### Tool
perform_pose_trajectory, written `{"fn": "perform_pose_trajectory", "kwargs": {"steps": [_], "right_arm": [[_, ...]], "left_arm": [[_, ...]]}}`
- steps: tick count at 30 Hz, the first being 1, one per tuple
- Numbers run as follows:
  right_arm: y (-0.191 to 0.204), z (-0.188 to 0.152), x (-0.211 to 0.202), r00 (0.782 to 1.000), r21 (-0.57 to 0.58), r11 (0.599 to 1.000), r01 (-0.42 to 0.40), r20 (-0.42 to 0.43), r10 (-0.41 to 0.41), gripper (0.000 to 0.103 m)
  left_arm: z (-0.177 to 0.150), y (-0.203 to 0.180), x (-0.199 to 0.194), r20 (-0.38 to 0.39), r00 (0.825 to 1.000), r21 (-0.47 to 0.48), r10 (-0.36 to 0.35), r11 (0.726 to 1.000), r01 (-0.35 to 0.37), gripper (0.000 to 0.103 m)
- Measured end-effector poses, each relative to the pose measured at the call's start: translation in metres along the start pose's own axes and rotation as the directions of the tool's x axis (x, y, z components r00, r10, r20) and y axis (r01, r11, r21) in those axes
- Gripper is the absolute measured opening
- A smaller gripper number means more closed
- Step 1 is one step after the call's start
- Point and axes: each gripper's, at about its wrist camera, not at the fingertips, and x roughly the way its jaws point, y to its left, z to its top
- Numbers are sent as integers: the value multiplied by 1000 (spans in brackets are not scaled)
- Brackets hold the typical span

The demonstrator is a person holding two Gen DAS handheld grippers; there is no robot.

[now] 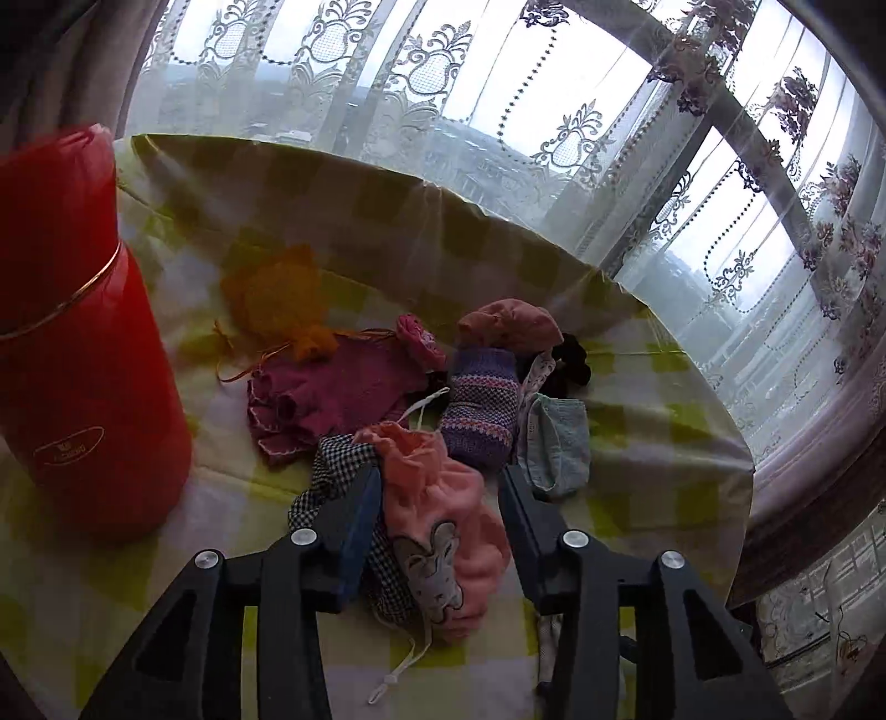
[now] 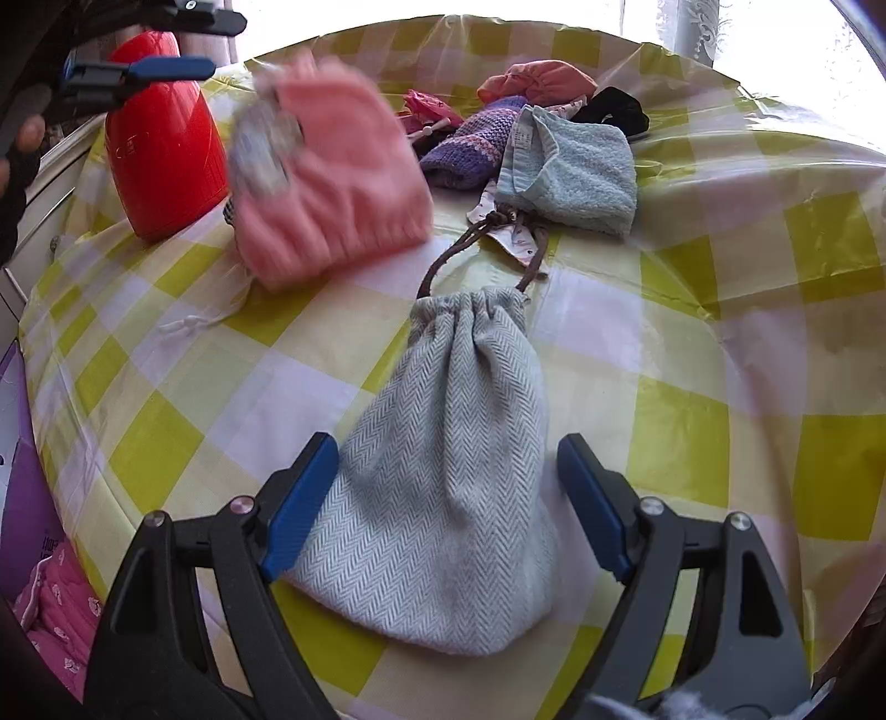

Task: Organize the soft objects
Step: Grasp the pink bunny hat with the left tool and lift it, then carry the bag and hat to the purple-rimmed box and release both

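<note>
A pink fleece drawstring pouch (image 1: 443, 531) with a grey mouse patch lies below my left gripper (image 1: 440, 482), whose jaws stand open on either side of it. In the right wrist view the pink pouch (image 2: 332, 171) is blurred with motion, and the left gripper (image 2: 183, 44) shows open at the top left, apart from it. A grey herringbone drawstring bag (image 2: 443, 476) lies flat on the checked tablecloth (image 2: 720, 360) between the open jaws of my right gripper (image 2: 448, 482). Its brown cord (image 2: 443, 260) trails away from me.
A tall red canister (image 1: 77, 354) stands at the left. A pile of soft things lies beyond: orange pouch (image 1: 277, 299), magenta knit (image 1: 332, 393), purple knit pouch (image 1: 482, 410), light blue towel pouch (image 2: 576, 177), salmon pouch (image 1: 509, 327), black item (image 1: 576, 360), checked cloth (image 1: 332, 471). A curtained window (image 1: 498, 83) stands behind the round table.
</note>
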Motion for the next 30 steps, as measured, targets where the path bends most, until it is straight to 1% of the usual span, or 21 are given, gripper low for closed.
{"fn": "perform_pose_trajectory", "kwargs": {"steps": [2, 3, 5, 7, 9, 11, 12, 14, 15, 16, 17, 18, 19, 20, 21, 22, 23, 25, 26, 28, 30], "right_arm": [[0, 0, 0, 1000, -1, 1000, 0, 0, 0, 84], [0, 0, 0, 1000, -2, 1000, -1, -1, 1, 85], [0, 1, 1, 1000, -5, 1000, -1, -2, 1, 85], [1, 1, 1, 1000, -7, 1000, 1, -3, -1, 86], [2, 1, 2, 1000, -10, 1000, 4, -5, -4, 86], [1, 1, 2, 1000, -10, 1000, 4, -5, -4, 86], [2, 1, 2, 1000, -10, 1000, 4, -5, -4, 86], [2, 1, 2, 1000, -9, 1000, 6, -5, -6, 86], [2, 1, 2, 1000, -9, 1000, 6, -5, -6, 86], [2, 1, 1, 1000, -8, 1000, 10, -3, -10, 84], [2, 0, 0, 1000, -6, 1000, 15, 3, -15, 77], [2, -1, -3, 1000, -5, 1000, 16, 20, -16, 46], [1, -3, -7, 999, 2, 1000, 15, 45, -15, 26], [-2, -5, -10, 998, 20, 1000, 19, 60, -20, 15], [-4, -6, -14, 997, 38, 999, 19, 79, -22, 15], [-8, -7, -19, 994, 58, 998, 7, 108, -13, 15], [-13, -7, -26, 990, 93, 995, -25, 140, 12, 15], [-28, -6, -43, 973, 210, 968, -135, 215, 89, 14], [-32, -5, -54, 962, 247, 955, -162, 254, 97, 14], [-26, 4, -79, 943, 249, 953, -171, 321, 86, 14], [-19, 15, -104, 923, 215, 961, -176, 375, 85, 14]], "left_arm": [[-6, 9, -1, 15, 999, -23, 30, 999, -30, 65], [-8, 12, 0, 11, 999, -22, 39, 999, -38, 66], [-13, 13, 7, -15, 999, -6, 32, 999, -32, 67], [-21, 4, 13, -39, 999, 24, 10, 1000, -9, 67], [-30, -15, 24, -60, 998, 87, 4, 996, 1, 67], [-41, -38, 36, -68, 997, 169, 22, 986, -10, 68], [-46, -47, 45, -62, 997, 211, 55, 977, -41, 68], [-53, -58, 70, -55, 984, 282, 167, 948, -145, 67], [-55, -57, 82, -85, 980, 284, 183, 947, -152, 63], [-56, -52, 88, -126, 981, 251, 149, 961, -114, 24], [-56, -49, 85, -147, 985, 204, 92, 977, -61, 5], [-56, -51, 70, -104, 994, 180, 34, 983, -15, 5], [-55, -56, 49, -36, 999, 193, -10, 981, 16, 5], [-54, -62, 26, 19, 998, 208, -65, 976, 60, 5], [-53, -64, 3, 67, 992, 206, -111, 974, 95, 5], [-52, -64, -17, 105, 985, 196, -137, 974, 114, 5], [-51, -62, -33, 126, 980, 185, -151, 974, 127, 5], [-50, -57, -59, 159, 973, 179, -168, 974, 139, 5], [-51, -54, -71, 180, 969, 183, -170, 973, 137, 5], [-53, -55, -91, 218, 963, 207, -158, 972, 112, 5], [-55, -59, -106, 245, 959, 237, -144, 968, 85, 5]]}}
